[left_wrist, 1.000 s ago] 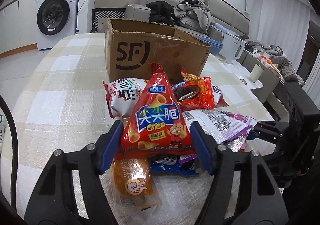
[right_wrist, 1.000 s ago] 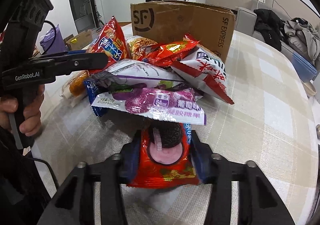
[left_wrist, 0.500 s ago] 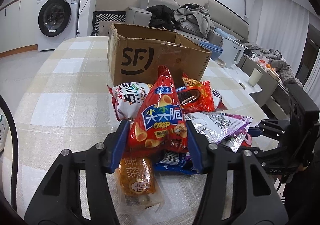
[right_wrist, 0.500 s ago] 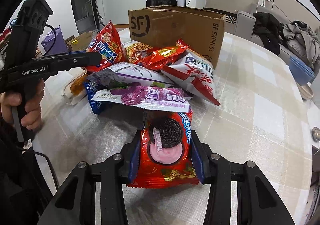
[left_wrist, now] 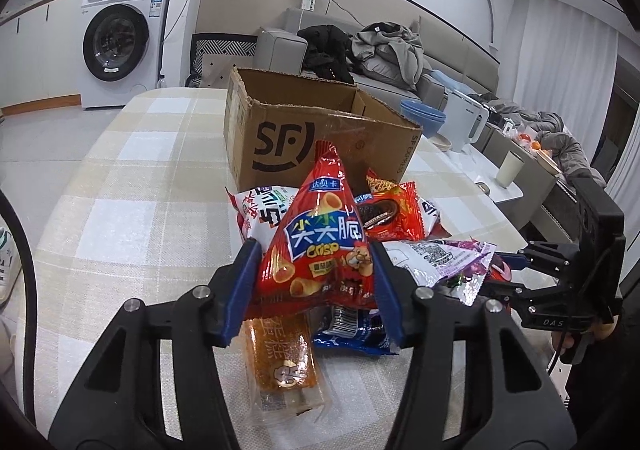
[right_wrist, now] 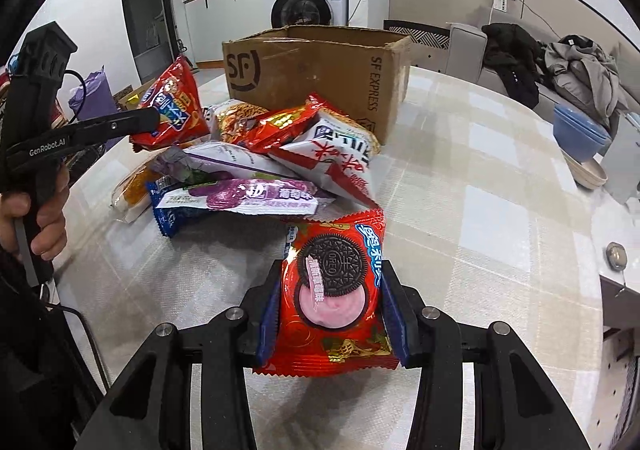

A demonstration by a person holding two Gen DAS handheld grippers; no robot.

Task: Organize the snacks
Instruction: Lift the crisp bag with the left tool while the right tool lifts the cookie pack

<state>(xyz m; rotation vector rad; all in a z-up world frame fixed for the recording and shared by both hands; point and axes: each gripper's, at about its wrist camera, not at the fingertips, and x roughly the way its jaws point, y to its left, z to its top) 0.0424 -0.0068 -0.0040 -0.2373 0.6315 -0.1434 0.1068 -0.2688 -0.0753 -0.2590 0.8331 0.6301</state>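
My left gripper [left_wrist: 314, 250] is shut on a red triangular crisp bag [left_wrist: 320, 242], holding it upright just above the snack pile; from the right wrist view the same bag [right_wrist: 172, 101] sits in the black fingers [right_wrist: 136, 121]. My right gripper [right_wrist: 332, 278] is shut on a red Oreo packet [right_wrist: 336, 290], held clear of the pile over the checked tablecloth [right_wrist: 460, 209]. An open SF cardboard box [left_wrist: 320, 129] stands behind the pile. The pile holds a purple candy packet [right_wrist: 248, 197], a white-and-red bag [right_wrist: 340, 153], a blue packet [left_wrist: 352, 334] and an orange cake bar [left_wrist: 280, 354].
Stacked blue bowls [right_wrist: 580, 129] sit near the table's right edge, with a white kettle [left_wrist: 466, 125] and a cup [left_wrist: 508, 167] on a side table beyond. A person's hand [right_wrist: 44, 209] grips the left tool's handle. A washing machine [left_wrist: 116, 45] stands far back.
The left jaws closed onto the crisp bag and raised it a little. The right gripper drew the Oreo packet out from under the purple packet, away from the pile.
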